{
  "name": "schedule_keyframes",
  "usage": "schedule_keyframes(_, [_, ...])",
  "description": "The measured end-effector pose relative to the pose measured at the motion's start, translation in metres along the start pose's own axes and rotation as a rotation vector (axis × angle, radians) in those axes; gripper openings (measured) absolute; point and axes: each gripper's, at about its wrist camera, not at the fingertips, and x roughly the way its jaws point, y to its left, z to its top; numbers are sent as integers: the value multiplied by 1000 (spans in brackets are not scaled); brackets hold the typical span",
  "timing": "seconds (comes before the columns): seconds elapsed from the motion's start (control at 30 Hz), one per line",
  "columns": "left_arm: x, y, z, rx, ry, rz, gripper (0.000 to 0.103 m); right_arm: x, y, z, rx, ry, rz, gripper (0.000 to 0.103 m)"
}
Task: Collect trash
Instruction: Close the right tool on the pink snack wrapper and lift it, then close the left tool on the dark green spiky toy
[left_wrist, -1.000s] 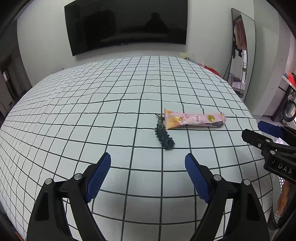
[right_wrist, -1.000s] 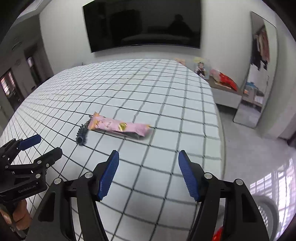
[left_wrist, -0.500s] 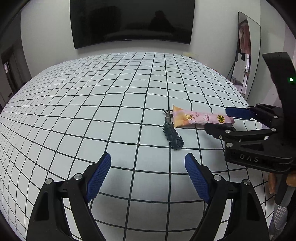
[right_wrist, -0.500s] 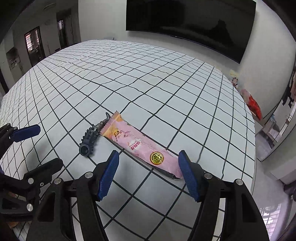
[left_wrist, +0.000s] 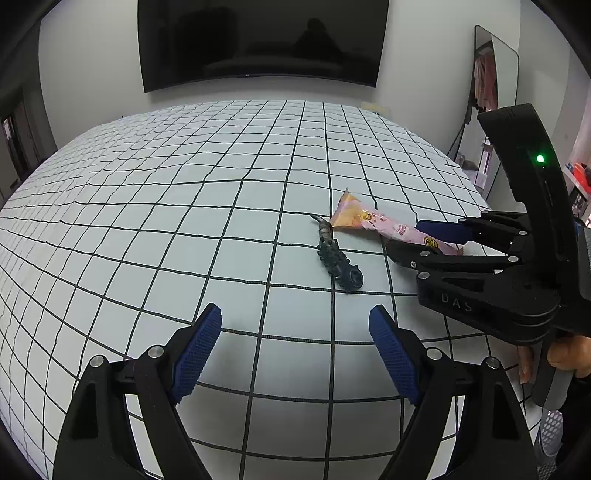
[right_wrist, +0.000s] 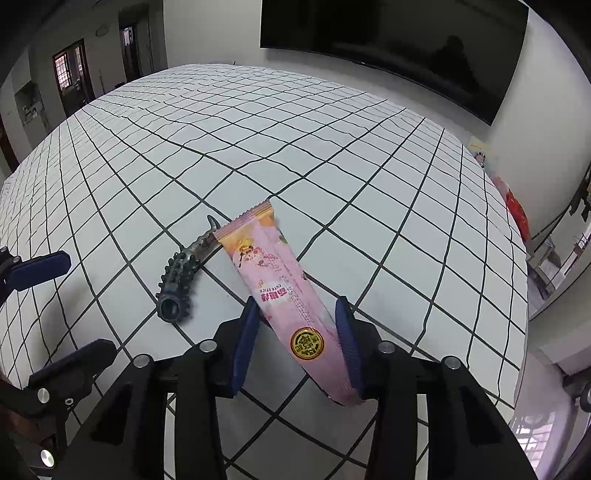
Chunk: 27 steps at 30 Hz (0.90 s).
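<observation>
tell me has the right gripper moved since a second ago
Yes. In the left wrist view the right gripper has come in from the right edge toward the studded black toy, its jaws closing around the pink snack wrapper.

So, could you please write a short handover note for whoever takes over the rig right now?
Right gripper: jaws have just been closing around the near end of the long pink plastic snack wrapper, which lies flat on the grid-patterned white cloth; whether the pads press it yet is unclear.
Left gripper: open, empty, hovering short of the dark knobbly rubber sleeve beside the wrapper.
Done: nothing collected.
Left: lift the wrapper, then the sleeve; no bin in view.
</observation>
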Motion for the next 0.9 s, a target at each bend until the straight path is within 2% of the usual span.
schedule_keyframes(0.13, [1,1,1,3,-4,11,80,-10,0,-12,44,-11,-49,27])
schedule_keyframes(0.27, [3,-2,-1,4,-3,13,80,-26,-11,-27,163,-20,-52,22])
schedule_keyframes(0.63, [11,-6,12,-9,35,34,81,-87,-19,-86,396,-91,-59,20])
schedule_keyframes(0.9, [23,-22,42,28,27,58,81,-118,-17,-129,473,-124,-91,20])
